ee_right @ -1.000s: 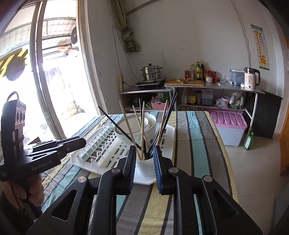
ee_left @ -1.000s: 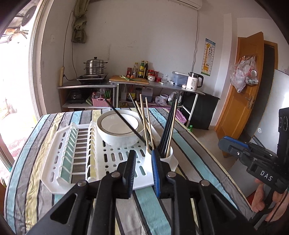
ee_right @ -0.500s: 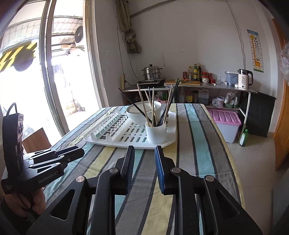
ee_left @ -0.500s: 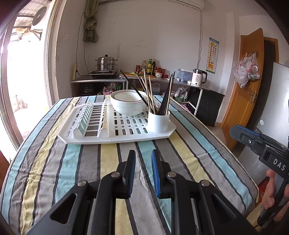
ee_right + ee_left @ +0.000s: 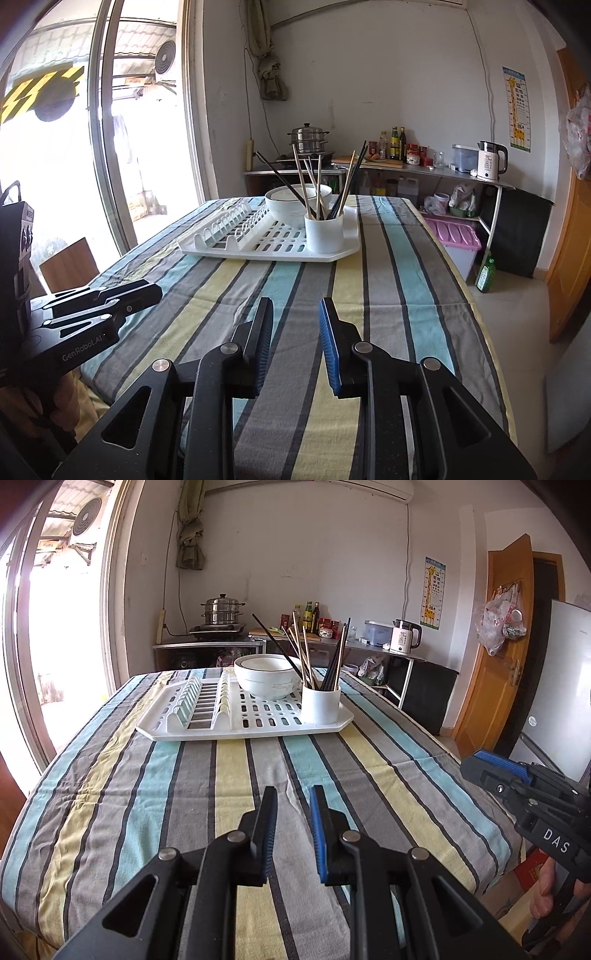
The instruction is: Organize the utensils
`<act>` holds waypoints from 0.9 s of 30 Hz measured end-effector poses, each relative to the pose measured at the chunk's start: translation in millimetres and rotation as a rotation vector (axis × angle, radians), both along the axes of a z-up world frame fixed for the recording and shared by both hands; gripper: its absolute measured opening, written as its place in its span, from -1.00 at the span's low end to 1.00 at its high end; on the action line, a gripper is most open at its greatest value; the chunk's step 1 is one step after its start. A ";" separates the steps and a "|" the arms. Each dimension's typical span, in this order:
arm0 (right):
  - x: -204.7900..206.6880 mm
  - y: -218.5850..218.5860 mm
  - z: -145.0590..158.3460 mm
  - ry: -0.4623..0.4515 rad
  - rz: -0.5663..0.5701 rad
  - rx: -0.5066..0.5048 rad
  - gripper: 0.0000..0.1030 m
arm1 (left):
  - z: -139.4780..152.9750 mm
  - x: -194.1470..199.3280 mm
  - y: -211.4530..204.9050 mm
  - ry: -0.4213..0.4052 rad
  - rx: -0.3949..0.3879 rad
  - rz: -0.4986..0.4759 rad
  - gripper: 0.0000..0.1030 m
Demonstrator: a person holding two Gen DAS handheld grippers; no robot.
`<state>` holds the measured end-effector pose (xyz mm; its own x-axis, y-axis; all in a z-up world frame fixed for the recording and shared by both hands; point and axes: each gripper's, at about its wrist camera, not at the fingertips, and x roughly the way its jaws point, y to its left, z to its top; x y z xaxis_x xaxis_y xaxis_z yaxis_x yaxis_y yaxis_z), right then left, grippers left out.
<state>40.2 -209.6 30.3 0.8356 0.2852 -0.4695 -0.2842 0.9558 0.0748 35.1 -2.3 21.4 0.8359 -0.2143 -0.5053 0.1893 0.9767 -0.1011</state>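
It was a home kitchen. A steamer pot [image 5: 224, 610] sat on a stove by the wall, sauce bottles [image 5: 311, 617] and an electric kettle [image 5: 405, 637] lined the counter, and a dish rack [image 5: 243, 716] rested on a striped tablecloth [image 5: 236, 797] near a fridge [image 5: 557, 686].

One white slotted plastic drying rack [image 5: 258, 723] at far end of striped tablecloth [image 5: 207, 786]. One white ceramic bowl with dark rim [image 5: 264, 679] on rack's far edge. One white cylindrical utensil cup [image 5: 320, 703] at rack's near right corner. Chopsticks in cup: roughly four pale wooden [image 5: 306, 657], several black [image 5: 338, 655], exact count unclear. Two black two-finger grippers, left gripper [image 5: 293, 806], right gripper [image 5: 295, 319].
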 end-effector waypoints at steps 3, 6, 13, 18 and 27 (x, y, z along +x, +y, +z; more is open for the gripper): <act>-2.3 1.2 0.2 -0.008 0.001 -0.008 -0.49 | 1.9 -4.7 -1.7 -0.012 0.008 0.005 -0.63; -3.9 1.8 -0.3 -0.011 0.000 -0.003 -0.49 | 3.5 -5.5 -2.1 -0.016 0.004 0.001 -0.63; -4.2 1.3 0.8 -0.014 -0.002 -0.004 -0.49 | 2.1 -7.0 -3.5 -0.015 0.012 0.002 -0.63; -3.5 0.9 -0.1 -0.008 0.003 0.002 -0.49 | 0.3 -5.5 -5.2 -0.006 0.016 0.003 -0.63; -4.1 1.5 -0.5 -0.008 0.003 0.000 -0.49 | -1.9 -5.0 -8.3 0.007 0.017 -0.001 -0.63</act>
<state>36.1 -208.1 29.8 0.8386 0.2880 -0.4624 -0.2880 0.9549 0.0724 30.1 -10.5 19.6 0.8323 -0.2062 -0.5146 0.1894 0.9782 -0.0857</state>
